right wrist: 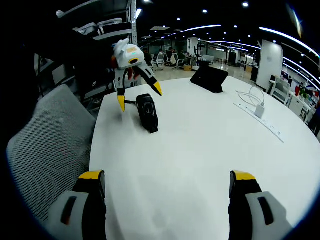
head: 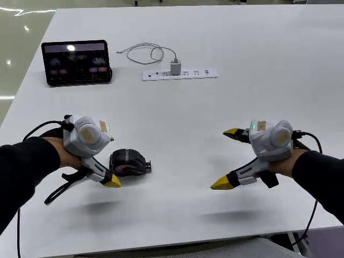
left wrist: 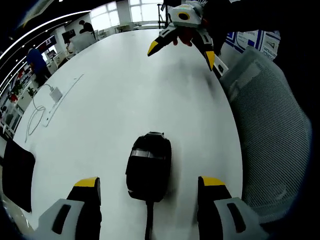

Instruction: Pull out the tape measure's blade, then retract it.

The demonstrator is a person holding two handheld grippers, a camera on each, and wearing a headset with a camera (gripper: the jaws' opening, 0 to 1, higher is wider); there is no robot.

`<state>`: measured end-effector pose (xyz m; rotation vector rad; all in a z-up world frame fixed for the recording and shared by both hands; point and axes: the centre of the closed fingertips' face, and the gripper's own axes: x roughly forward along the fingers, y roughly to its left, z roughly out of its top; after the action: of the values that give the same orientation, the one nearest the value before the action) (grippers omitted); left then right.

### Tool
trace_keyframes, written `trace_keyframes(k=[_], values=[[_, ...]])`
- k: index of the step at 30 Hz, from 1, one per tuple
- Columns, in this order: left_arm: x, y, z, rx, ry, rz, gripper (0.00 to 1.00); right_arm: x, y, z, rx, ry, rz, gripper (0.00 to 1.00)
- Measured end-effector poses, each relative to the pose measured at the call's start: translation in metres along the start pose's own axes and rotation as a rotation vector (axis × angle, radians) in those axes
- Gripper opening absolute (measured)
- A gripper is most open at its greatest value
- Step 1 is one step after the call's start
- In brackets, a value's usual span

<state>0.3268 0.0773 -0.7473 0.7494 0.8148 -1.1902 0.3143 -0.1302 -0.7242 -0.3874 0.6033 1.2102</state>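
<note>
Subject of task: black rounded tape measure case with reddish side panel (head: 128, 162), lying on the white tabletop (head: 215, 32) at lower left of the head view. No blade is seen drawn out. A small projection at the case's right end may be the blade hook, but it is too small to confirm

Left gripper (head: 112, 160): fingers (left wrist: 87, 186) spread wide. In the left gripper view they stand one on either side of the case, with a gap of bare tabletop on each side, so they are around it but not gripping it. A dark strap or cord runs from the case's near end down between them

Right gripper (head: 226, 158): fingers likewise open and holding nothing, at lower right of the head view, well apart from the case. In its own view the case lies at upper left, far ahead of the yellow tips

Other items: black tablet (head: 77, 62) at upper left and white power strip (head: 180, 74) with plugged charger and cable at upper centre, both well apart from the work

Assessment: the step in hand is judged to be securing the case; neither the pull nor the retraction has begun

Next move, as judged: left fingers to close squarely on the case's flanks, clear of the strap. Right gripper must then cross to the case's right end and pinch the small tab, which calls for a fine, level approach, and draw away while the left keeps the case steady
</note>
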Motion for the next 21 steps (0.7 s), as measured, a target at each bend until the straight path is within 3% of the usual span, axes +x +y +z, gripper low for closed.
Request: trace_keyframes(k=[2, 14, 16, 18, 20, 21], values=[[0.003, 0.001, 0.002, 0.005, 0.000, -0.005, 0.75, 0.009, -0.001, -0.005, -0.011, 0.016, 0.012, 0.99], [0.018, 0.000, 0.012, 0.039, 0.006, -0.024, 0.60, 0.053, 0.014, 0.015, -0.061, 0.039, 0.108, 0.92], [0.020, 0.002, 0.013, 0.050, 0.006, -0.019, 0.53, 0.059, 0.016, 0.022, -0.065, 0.038, 0.118, 0.91], [0.022, 0.004, 0.014, 0.052, 0.021, -0.005, 0.37, 0.066, 0.017, 0.029, -0.075, 0.033, 0.127, 0.90], [0.023, 0.001, 0.015, 0.060, 0.021, -0.020, 0.35, 0.072, 0.018, 0.034, -0.078, 0.030, 0.131, 0.89], [0.022, 0.003, 0.013, 0.102, 0.033, -0.014, 0.34, 0.076, 0.018, 0.036, -0.077, 0.028, 0.135, 0.88]])
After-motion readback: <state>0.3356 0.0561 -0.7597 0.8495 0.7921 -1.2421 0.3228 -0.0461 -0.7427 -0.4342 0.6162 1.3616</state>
